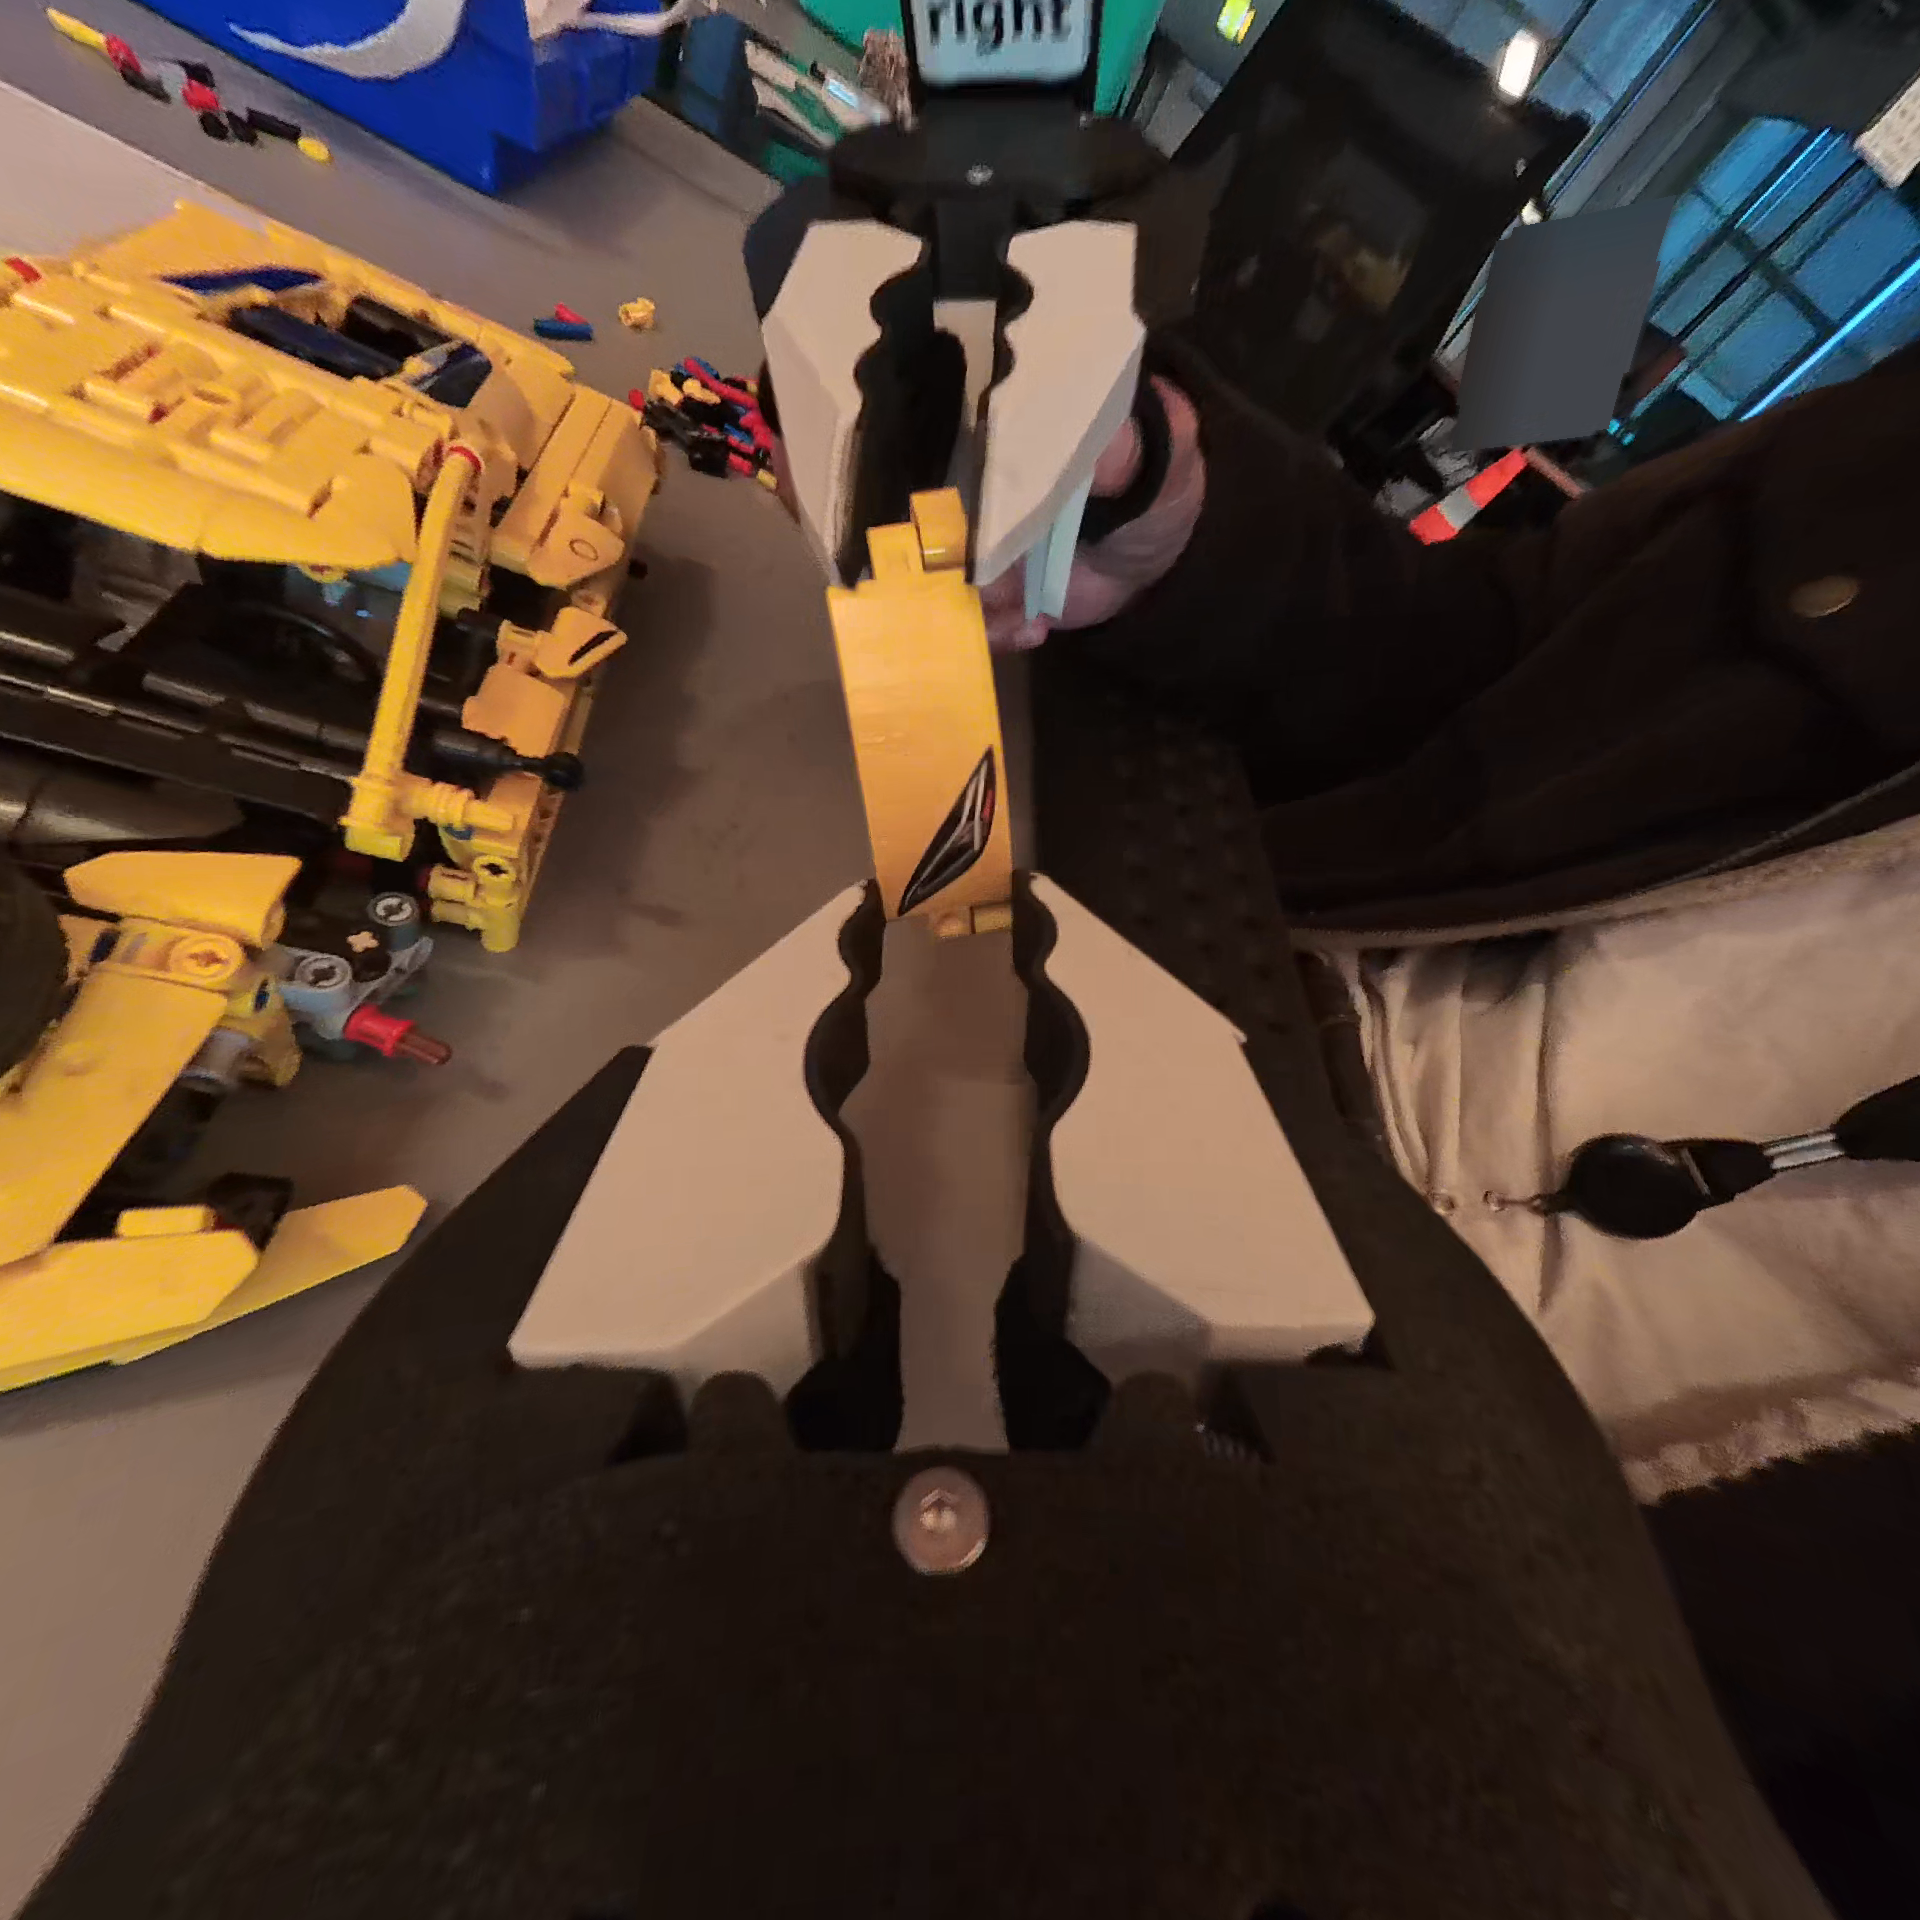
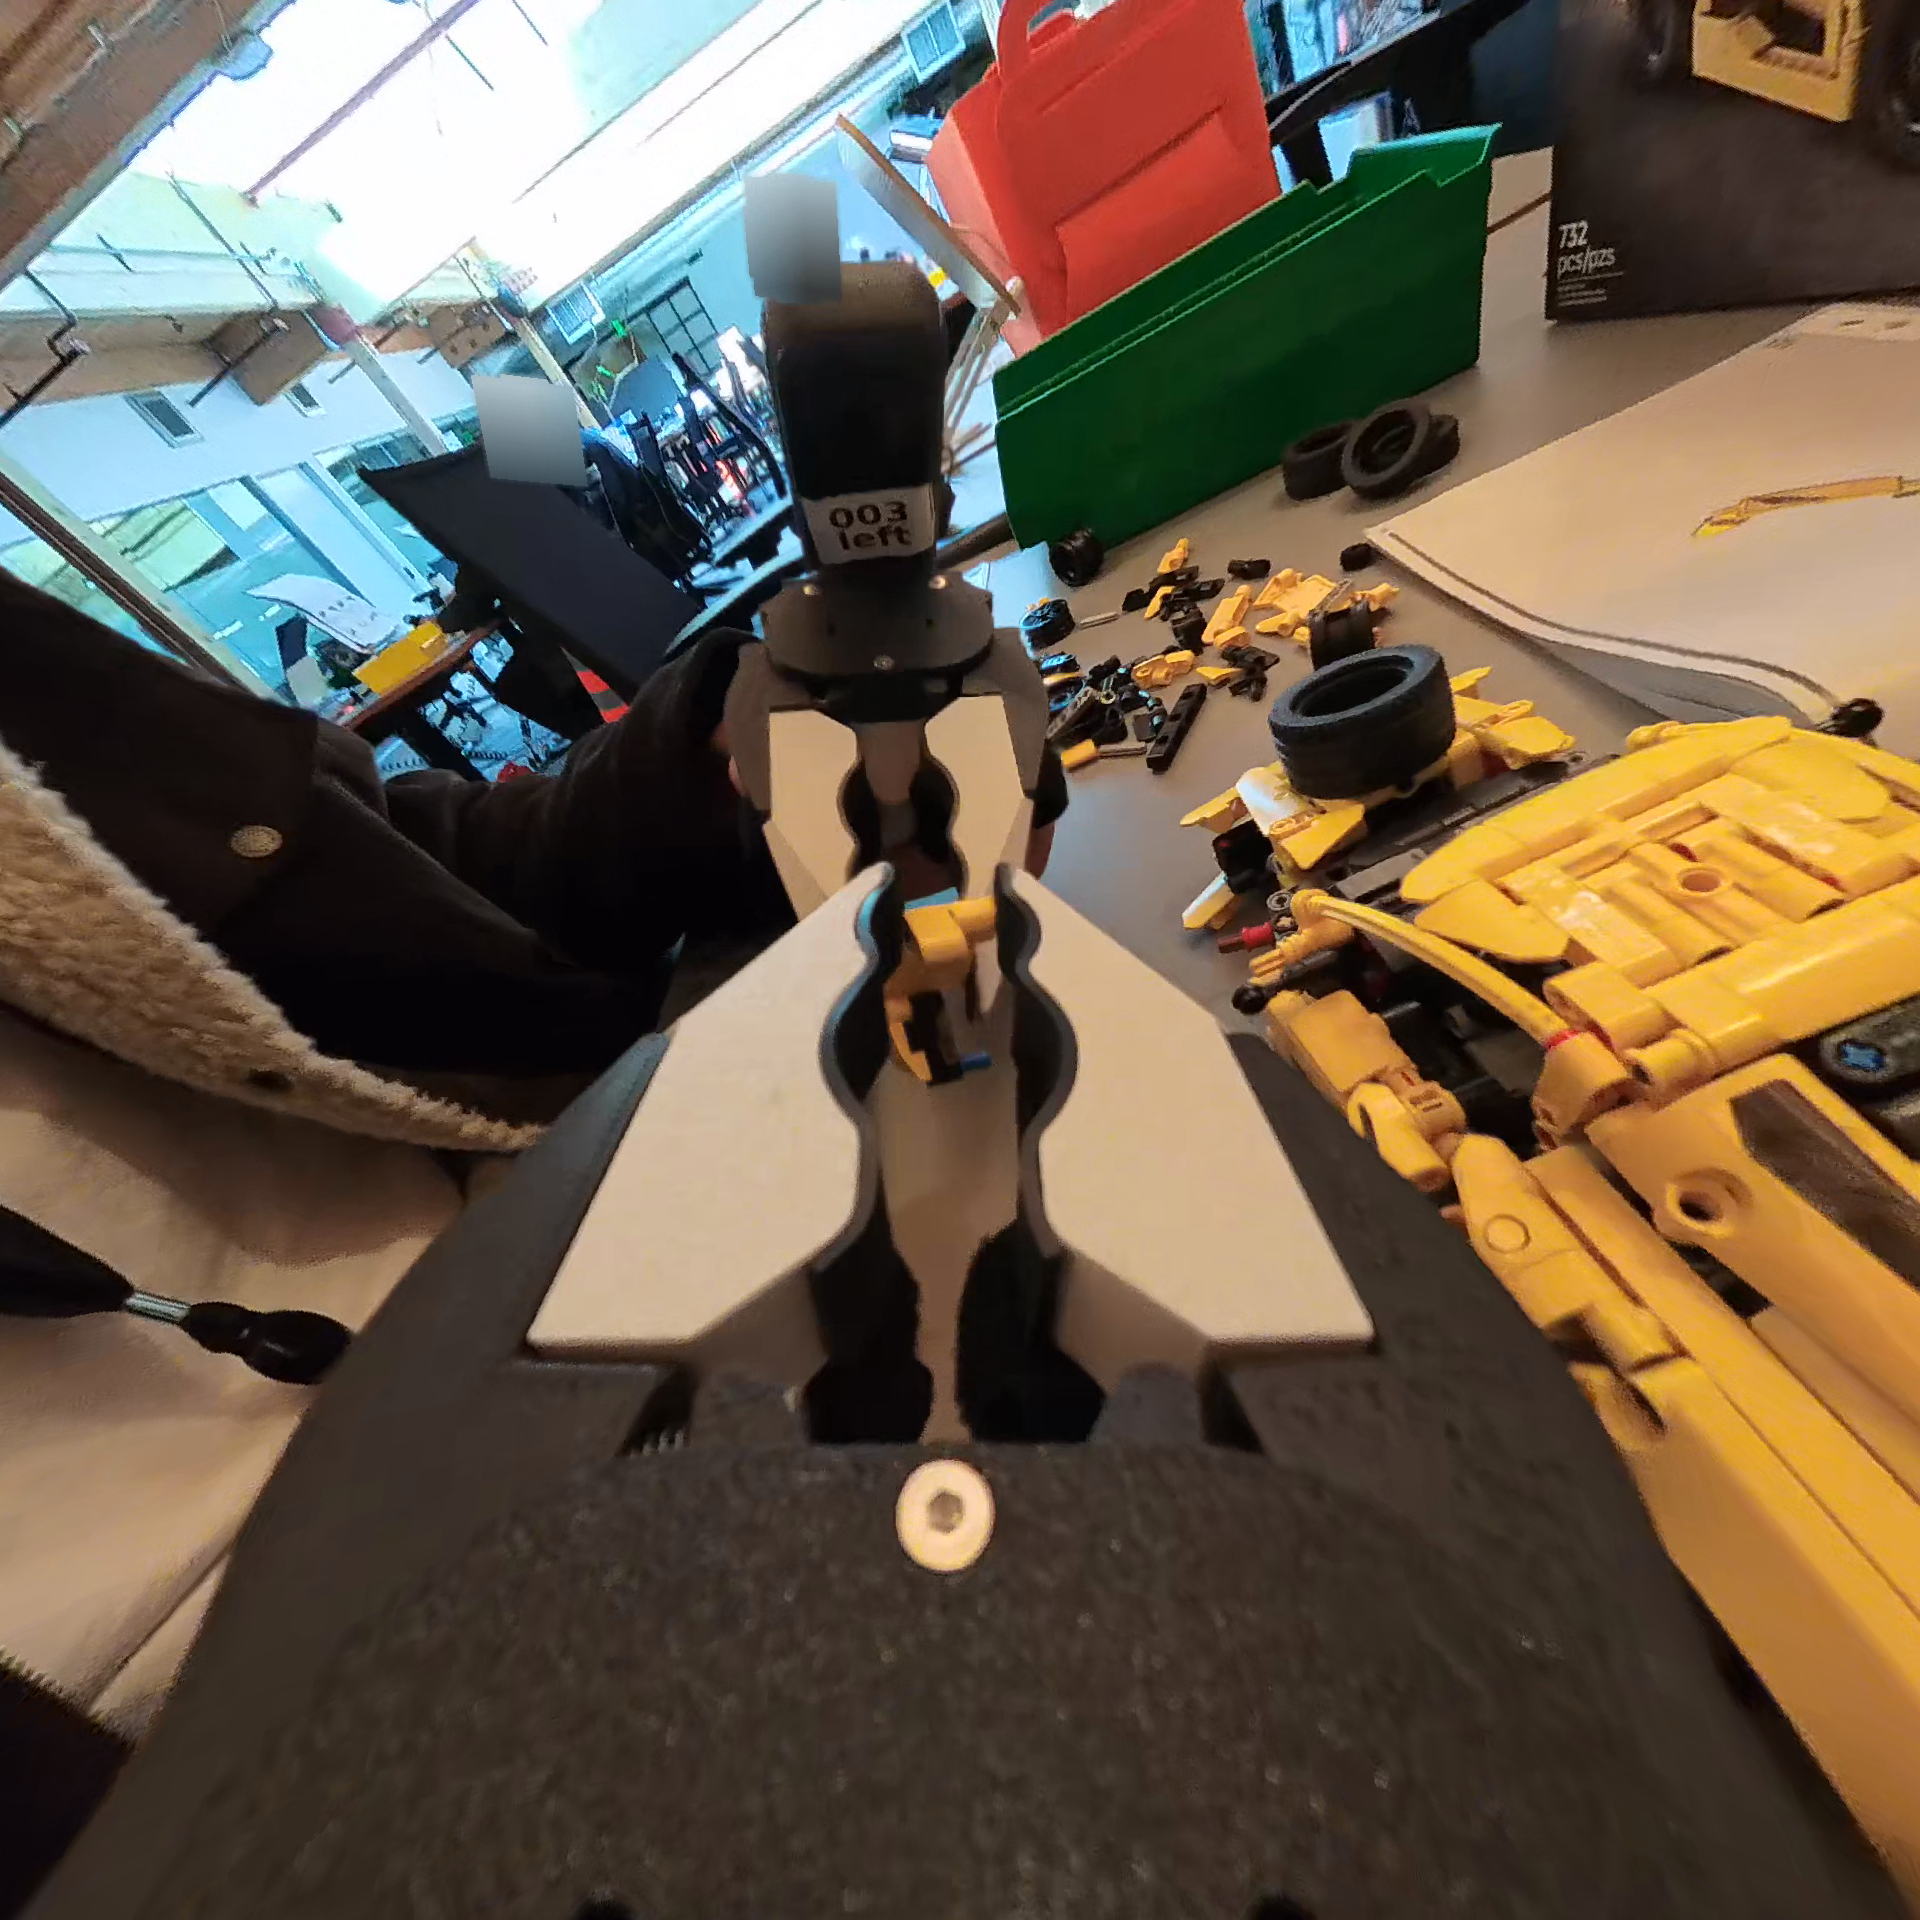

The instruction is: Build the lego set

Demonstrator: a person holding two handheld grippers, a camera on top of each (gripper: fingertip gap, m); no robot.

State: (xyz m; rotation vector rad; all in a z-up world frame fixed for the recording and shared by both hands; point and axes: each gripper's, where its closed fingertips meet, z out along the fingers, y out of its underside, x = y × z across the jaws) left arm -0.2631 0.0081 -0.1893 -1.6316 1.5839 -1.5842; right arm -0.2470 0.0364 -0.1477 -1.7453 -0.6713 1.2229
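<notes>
A curved yellow panel [image 1: 920, 727] with a black sticker hangs in the air between both grippers. My left gripper [image 1: 945, 894] is shut on its near end. My right gripper [image 1: 914, 561] faces it and is shut on the far end, at a small yellow connector. In the right wrist view the right gripper [image 2: 940, 883] pinches that yellow connector, and the panel [image 2: 930, 997] shows end-on with black and blue pins. The partly built yellow car [image 1: 260, 436] lies on the grey table to the left, and also shows in the right wrist view [image 2: 1662, 935].
Loose small parts [image 1: 707, 405] lie beyond the car, with more [image 2: 1174, 644] near a black tyre [image 2: 1361, 717]. A green bin [image 2: 1247, 343], a red bag, an instruction booklet [image 2: 1714, 561] and a blue bin [image 1: 436, 73] stand further back. The person's coat is close by. The tips of one gripper are about 5 cm away from the tips of the other.
</notes>
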